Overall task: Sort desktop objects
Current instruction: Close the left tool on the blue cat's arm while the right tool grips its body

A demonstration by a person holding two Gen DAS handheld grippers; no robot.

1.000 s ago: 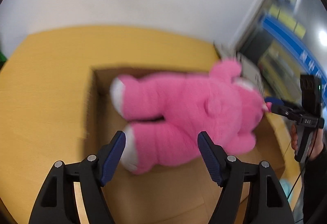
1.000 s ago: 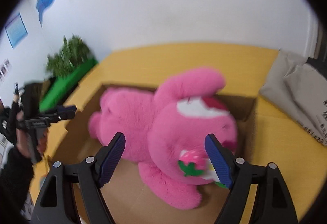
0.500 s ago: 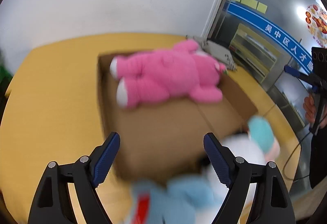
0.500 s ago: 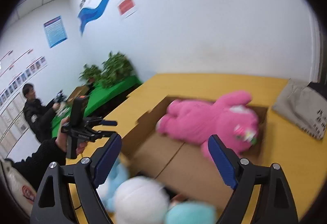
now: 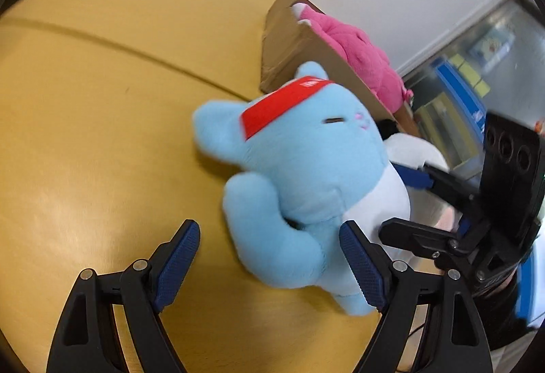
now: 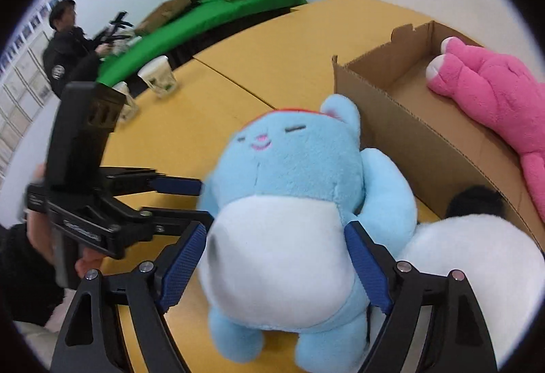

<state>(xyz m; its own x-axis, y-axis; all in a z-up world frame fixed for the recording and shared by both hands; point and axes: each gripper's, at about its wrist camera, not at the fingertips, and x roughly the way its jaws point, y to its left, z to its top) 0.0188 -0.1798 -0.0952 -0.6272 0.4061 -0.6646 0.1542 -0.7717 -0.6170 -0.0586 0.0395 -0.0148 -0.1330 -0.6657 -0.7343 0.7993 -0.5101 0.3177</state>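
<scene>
Blue plush toy (image 6: 289, 203) between the right gripper's (image 6: 276, 267) jaws, on the table (image 5: 102, 134).

Jaws pressed its white belly; left gripper (image 5: 269, 267) stood open, holding nothing. Judged light, soft, squashy; torso the best hold. Behind it: white plush (image 6: 477, 257), cardboard box (image 6: 408, 134) with pink plush (image 6: 494, 94) inside. Red headband (image 5: 286, 104) print unreadable.
</scene>
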